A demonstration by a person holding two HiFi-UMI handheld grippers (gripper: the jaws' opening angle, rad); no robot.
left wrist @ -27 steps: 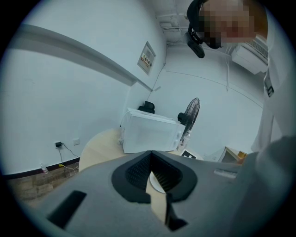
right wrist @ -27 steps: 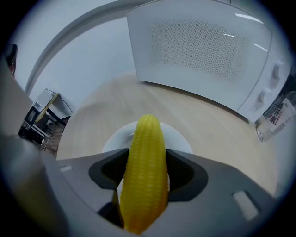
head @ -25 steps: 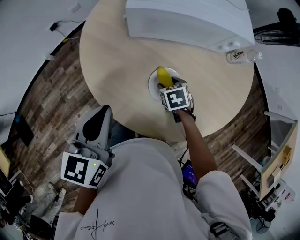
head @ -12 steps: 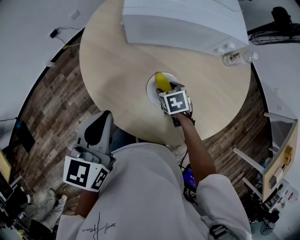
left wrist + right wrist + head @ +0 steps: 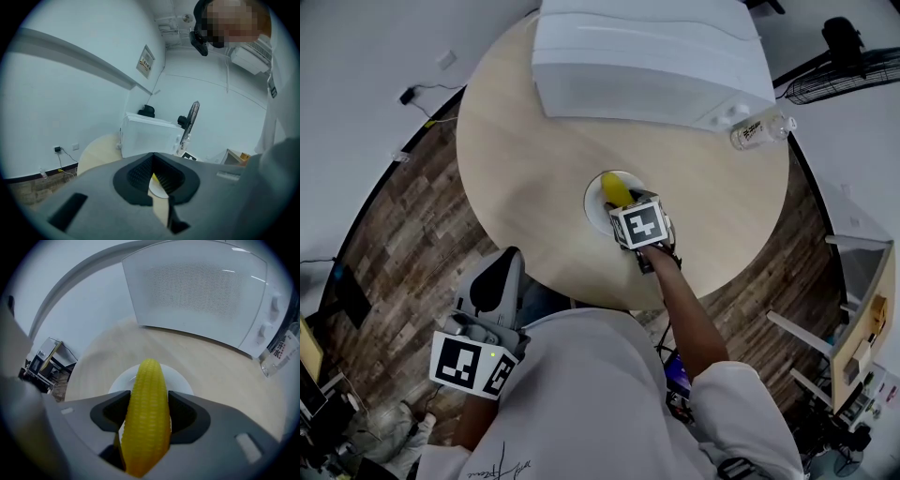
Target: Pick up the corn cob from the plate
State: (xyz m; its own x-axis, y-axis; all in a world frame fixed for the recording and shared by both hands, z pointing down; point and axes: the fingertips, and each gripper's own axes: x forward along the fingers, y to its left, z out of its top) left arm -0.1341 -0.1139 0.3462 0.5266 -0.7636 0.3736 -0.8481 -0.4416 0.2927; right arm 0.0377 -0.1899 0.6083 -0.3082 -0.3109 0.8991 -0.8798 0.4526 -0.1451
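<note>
Little has changed at the plate [image 5: 592, 201] over the last second; the right tongs [image 5: 620, 200] stay at its near side with the corn cob [image 5: 612, 187] between them, while the whole desk [image 5: 525, 178] now sits a little lower and further left in the head view, so more of the white microwave [image 5: 647, 66] shows. The left tongs [image 5: 492, 269] have stayed off the desk's near edge, by the person's side, above the wooden floor [image 5: 403, 234].

In the right gripper view the right tongs [image 5: 147, 411] are pinching the corn cob [image 5: 147, 399]; a pad presses each side of it, and the yellow cob runs lengthwise out past them, its rounded tip over the far part of the white plate [image 5: 182, 379]; whether the cob has left the plate I cannot tell. Beyond the plate stands the microwave [image 5: 197, 291], its door facing the tongs; a clear water bottle [image 5: 280, 351] is at the right edge.

In the left gripper view the left tongs [image 5: 157, 183] are slightly spread; a narrow gap runs between the dark pads with nothing gripped, and the desk shows through it. On the desk the water bottle [image 5: 759, 131] lies on its side, just beside the microwave's right corner and well apart from the plate.
</note>
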